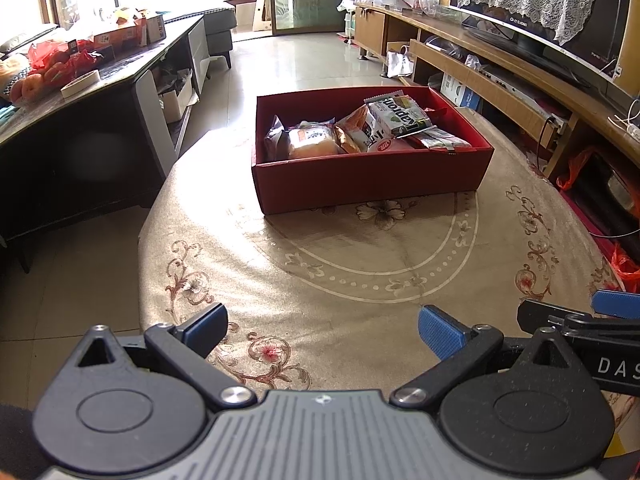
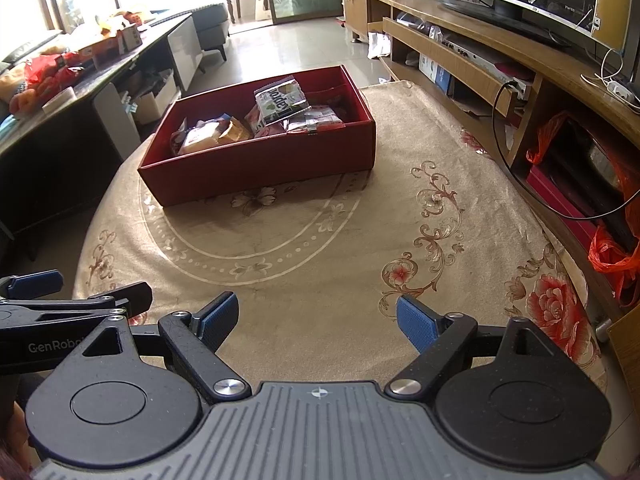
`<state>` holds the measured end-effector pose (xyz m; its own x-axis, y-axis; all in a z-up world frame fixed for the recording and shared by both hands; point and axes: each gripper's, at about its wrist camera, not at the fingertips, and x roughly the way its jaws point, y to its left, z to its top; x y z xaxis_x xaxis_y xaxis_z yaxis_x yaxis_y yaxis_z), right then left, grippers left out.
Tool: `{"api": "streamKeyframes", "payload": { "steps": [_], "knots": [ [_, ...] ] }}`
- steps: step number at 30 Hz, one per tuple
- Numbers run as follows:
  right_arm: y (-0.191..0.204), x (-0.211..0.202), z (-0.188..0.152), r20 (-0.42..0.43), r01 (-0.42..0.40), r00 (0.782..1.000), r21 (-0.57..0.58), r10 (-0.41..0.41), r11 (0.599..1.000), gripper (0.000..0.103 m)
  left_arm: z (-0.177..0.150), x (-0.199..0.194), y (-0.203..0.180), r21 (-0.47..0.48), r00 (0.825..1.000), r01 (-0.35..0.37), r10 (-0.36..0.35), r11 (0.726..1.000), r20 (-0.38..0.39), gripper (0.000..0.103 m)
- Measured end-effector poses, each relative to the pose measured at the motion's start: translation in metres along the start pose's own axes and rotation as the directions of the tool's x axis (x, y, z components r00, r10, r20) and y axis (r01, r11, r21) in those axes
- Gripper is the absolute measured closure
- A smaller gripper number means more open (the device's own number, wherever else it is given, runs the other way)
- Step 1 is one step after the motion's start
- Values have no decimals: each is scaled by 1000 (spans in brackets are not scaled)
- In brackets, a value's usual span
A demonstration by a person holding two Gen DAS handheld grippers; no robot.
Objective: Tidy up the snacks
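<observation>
Looking along the left gripper [image 1: 322, 330] from the left wrist: blue-padded fingers [image 1: 440, 334] spread wide with nothing between them, hovering over the near edge of a round bench covered by a beige floral tablecloth [image 1: 360, 264]. Farther along the bench, a red cardboard box [image 1: 368, 178], open-topped, loaded with snack packets: a bun in clear wrap [image 1: 310, 142] at the left end, an orange packet [image 1: 352, 128] beside it, a green-and-white packet [image 1: 400, 114] lying on top toward the right, silvery packets [image 1: 444, 140] under it. At the right edge, part of the right gripper [image 1: 580, 320], just beside the left one.

Looking from the right wrist: right gripper [image 2: 318, 320] likewise spread wide and empty, poised above the cloth [image 2: 400, 216]. Same red box [image 2: 264, 168] sitting up and left of centre, well apart from the fingers [image 2: 416, 326], green-and-white packet [image 2: 280, 100] resting on top of the pile. At the left edge, part of the left gripper [image 2: 60, 304]. Beyond the bench, a wooden TV cabinet [image 2: 480, 64] on the right.
</observation>
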<state>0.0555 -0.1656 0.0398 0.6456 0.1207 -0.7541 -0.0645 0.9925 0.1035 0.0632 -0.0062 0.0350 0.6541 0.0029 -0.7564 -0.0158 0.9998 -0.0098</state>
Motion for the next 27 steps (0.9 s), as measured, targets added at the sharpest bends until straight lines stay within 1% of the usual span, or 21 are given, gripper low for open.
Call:
{"api": "streamKeyframes", "payload": {
  "steps": [13, 27],
  "knots": [
    [-4, -1, 2, 6, 3, 1000, 16, -3, 1000, 13, 1, -2, 2, -6, 1000, -4, 4, 1000, 16, 4],
    [-3, -2, 3, 9, -5, 1000, 15, 5, 1000, 12, -1, 3, -1, -5, 1000, 11, -12, 1000, -18, 5]
  ]
}}
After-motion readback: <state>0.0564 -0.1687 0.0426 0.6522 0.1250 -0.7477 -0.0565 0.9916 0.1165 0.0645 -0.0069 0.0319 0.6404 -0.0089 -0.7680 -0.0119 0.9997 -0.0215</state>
